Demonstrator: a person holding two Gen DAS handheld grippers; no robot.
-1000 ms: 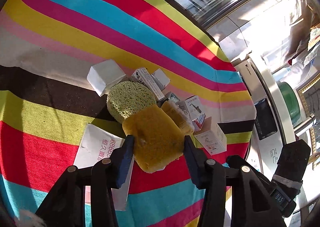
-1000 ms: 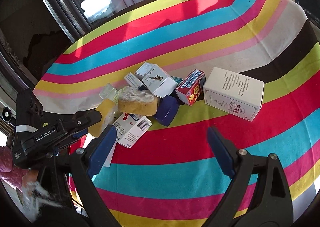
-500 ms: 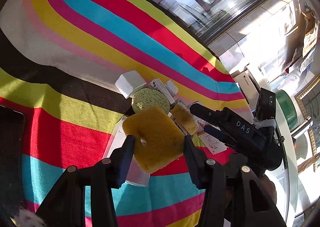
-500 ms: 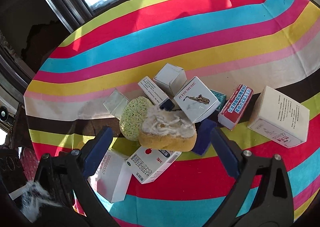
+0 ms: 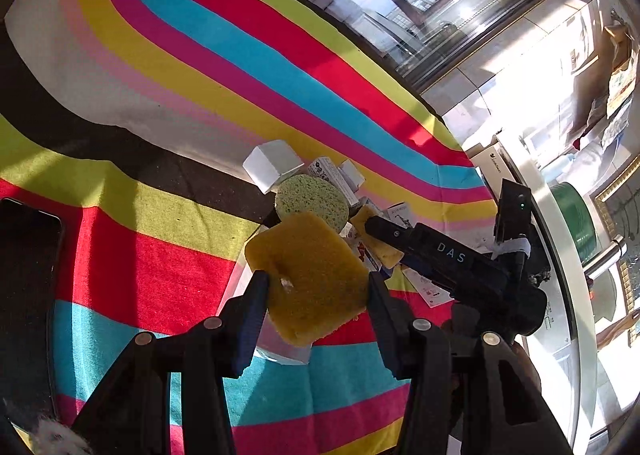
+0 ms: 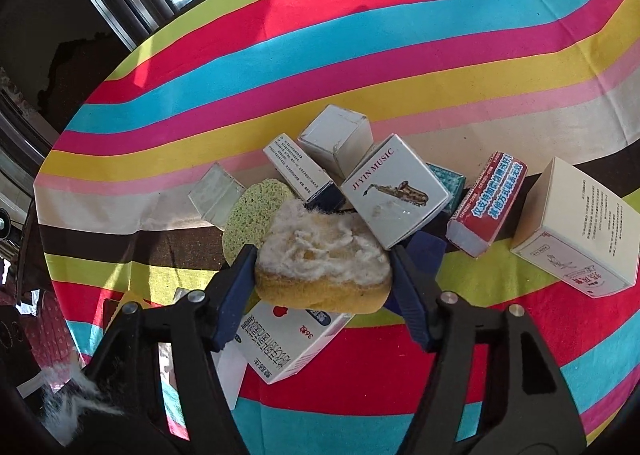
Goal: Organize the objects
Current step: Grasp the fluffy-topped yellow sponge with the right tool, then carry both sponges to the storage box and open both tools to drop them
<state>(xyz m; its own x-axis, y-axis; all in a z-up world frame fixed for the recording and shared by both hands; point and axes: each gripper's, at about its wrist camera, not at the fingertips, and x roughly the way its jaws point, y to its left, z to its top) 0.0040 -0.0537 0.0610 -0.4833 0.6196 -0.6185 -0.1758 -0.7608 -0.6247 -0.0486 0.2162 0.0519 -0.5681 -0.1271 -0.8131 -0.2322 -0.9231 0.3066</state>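
Left wrist view: my left gripper point(image 5: 316, 287) is clamped on a flat yellow sponge point(image 5: 310, 279), both pads pressed against its side edges, and it is held raised over the striped tablecloth point(image 5: 160, 67). Beyond it lie a round green sponge point(image 5: 312, 202) and a white box point(image 5: 272, 165). My right gripper point(image 5: 370, 223) reaches in from the right side, its tip at a second yellow sponge point(image 5: 380, 247). A dark phone point(image 5: 28, 263) lies flat at the left edge.

Right wrist view: my right gripper's point(image 6: 323, 275) jaws have just been closing, and both pads now touch the ends of the frayed yellow sponge point(image 6: 324, 263) between them. That sponge rests on a white carton point(image 6: 288, 343), with the saxophone box point(image 6: 394, 191) against its far edge. A red and blue box point(image 6: 486, 203) and a large white box point(image 6: 576, 231) lie to the right.
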